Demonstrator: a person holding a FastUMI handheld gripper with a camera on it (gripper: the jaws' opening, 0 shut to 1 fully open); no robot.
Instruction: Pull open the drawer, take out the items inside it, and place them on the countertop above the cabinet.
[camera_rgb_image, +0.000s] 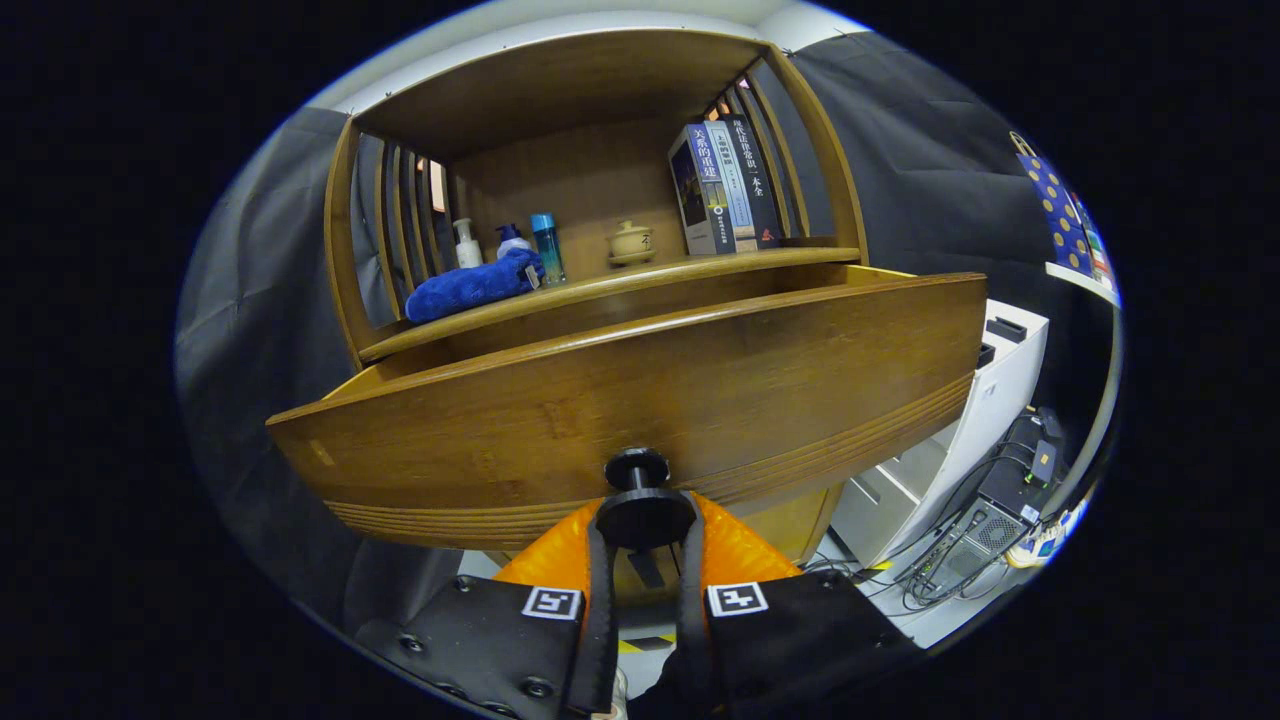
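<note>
My fingers (645, 540) are closed in on the black round knob (640, 500) of the wooden drawer (620, 400), one on each side of it, both pressing on the disc. The drawer front stands out from the cabinet (600, 130), pulled part way open; its top edge hides the inside, so I cannot tell what lies in it. Just above and behind the drawer runs the counter (700, 268) of the cabinet, under a wooden hutch with slatted sides. On the counter, left to right: a blue rolled towel (470, 285), a white pump bottle (466, 245), a blue-capped bottle (546, 248), a small pale lidded pot (631, 243), and a row of upright books (722, 185) against the right slats. Beyond the drawer's right end stands a white unit (985, 400), with cables and a computer case (985, 530) on the floor beside it.
</note>
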